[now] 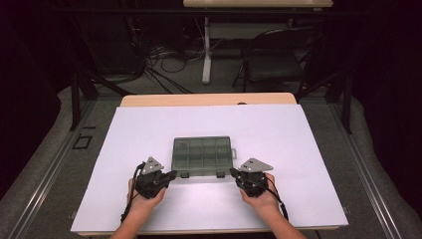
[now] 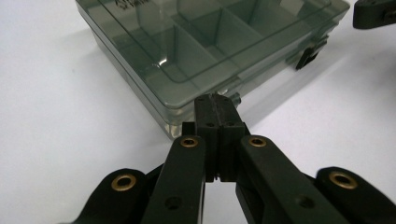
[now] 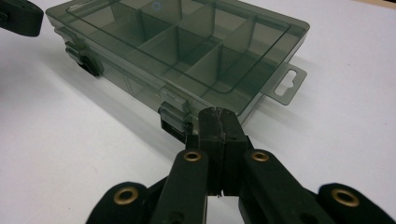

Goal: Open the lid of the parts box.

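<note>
One smoky compartment box (image 1: 203, 156) lies lid-down-shut on the white table (image 1: 298, 139) between the clenched, empty left gripper (image 2: 215, 100) and right gripper (image 3: 219, 114), whose view reveals two front latches (image 3: 173, 116) and a hang tab (image 3: 288, 83).

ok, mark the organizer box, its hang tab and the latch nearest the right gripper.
organizer box (image 1: 203, 154), high view, middle of the clear lid.
hang tab (image 3: 288, 85), right gripper view, flat tab beside its slot.
latch (image 3: 175, 114), right gripper view, front face of the clasp just ahead of the shut fingers.
</note>
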`<state>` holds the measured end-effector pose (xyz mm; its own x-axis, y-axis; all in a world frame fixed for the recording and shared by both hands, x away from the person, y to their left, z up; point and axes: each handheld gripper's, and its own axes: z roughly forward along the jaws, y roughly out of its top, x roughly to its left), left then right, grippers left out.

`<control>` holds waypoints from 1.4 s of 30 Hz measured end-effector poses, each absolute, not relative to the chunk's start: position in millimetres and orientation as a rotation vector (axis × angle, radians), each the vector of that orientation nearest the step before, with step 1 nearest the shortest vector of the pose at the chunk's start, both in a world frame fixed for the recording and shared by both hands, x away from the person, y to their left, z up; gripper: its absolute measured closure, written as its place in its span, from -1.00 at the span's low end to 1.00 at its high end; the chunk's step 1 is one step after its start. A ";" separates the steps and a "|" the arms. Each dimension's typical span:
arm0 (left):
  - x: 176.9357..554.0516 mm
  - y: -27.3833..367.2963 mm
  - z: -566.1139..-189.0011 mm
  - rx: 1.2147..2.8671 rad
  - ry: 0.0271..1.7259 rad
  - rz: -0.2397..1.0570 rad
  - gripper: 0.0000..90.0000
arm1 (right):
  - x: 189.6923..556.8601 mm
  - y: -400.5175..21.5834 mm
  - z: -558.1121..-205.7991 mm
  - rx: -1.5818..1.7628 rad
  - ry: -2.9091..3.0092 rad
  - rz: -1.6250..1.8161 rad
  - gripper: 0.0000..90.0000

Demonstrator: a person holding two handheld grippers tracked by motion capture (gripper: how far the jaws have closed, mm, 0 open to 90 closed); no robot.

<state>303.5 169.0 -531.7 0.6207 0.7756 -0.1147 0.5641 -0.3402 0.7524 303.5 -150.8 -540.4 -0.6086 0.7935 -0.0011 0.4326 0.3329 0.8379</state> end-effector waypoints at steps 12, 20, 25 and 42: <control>308.5 163.4 -539.8 2.083 1.050 0.311 1.00 | 305.2 -143.6 -546.9 1.058 2.229 1.161 1.00; 309.3 160.3 -541.5 2.095 1.050 0.317 1.00 | 305.9 -140.3 -550.1 1.059 2.242 1.164 1.00; 310.5 159.6 -542.5 2.095 1.055 0.318 1.00 | 307.7 -136.8 -552.0 1.051 2.247 1.170 1.00; 311.7 158.5 -542.9 2.097 1.048 0.308 1.00 | 309.6 -134.5 -554.1 1.064 2.260 1.168 1.00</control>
